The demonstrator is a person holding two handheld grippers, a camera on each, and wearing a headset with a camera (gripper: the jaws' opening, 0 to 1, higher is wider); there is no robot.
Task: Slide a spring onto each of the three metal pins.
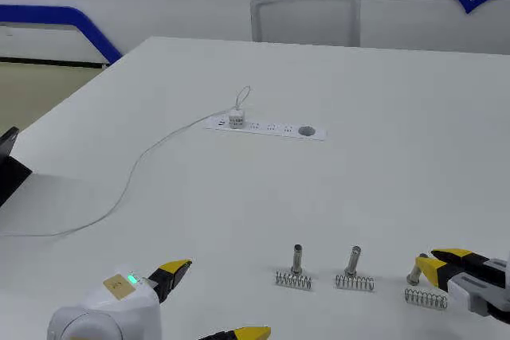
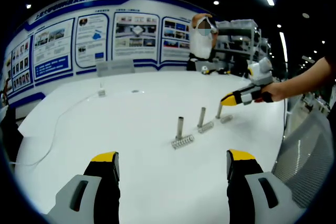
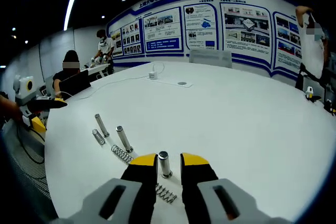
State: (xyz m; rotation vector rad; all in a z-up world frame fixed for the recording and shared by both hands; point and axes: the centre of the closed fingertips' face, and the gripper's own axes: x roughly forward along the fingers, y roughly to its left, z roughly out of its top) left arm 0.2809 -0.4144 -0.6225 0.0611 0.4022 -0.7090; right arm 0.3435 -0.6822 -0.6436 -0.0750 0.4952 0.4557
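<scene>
Three upright metal pins (image 1: 297, 258) (image 1: 354, 260) (image 1: 413, 270) stand in a row near the table's front edge. A loose spring (image 1: 293, 280) (image 1: 355, 283) (image 1: 425, 298) lies flat in front of each. My right gripper (image 1: 438, 260) has its yellow tips at the right-hand pin. In the right gripper view that pin (image 3: 165, 163) stands in the narrow gap between the jaws, ungripped, with its spring (image 3: 165, 193) below. My left gripper (image 1: 215, 300) hangs wide open at the lower left, well short of the left pin (image 2: 180, 128).
A white power strip (image 1: 267, 128) with a plugged adapter and a cable (image 1: 127, 177) trailing left lies mid-table. A grey chair (image 1: 305, 18) stands at the far edge. People stand at benches in the background (image 3: 102, 45).
</scene>
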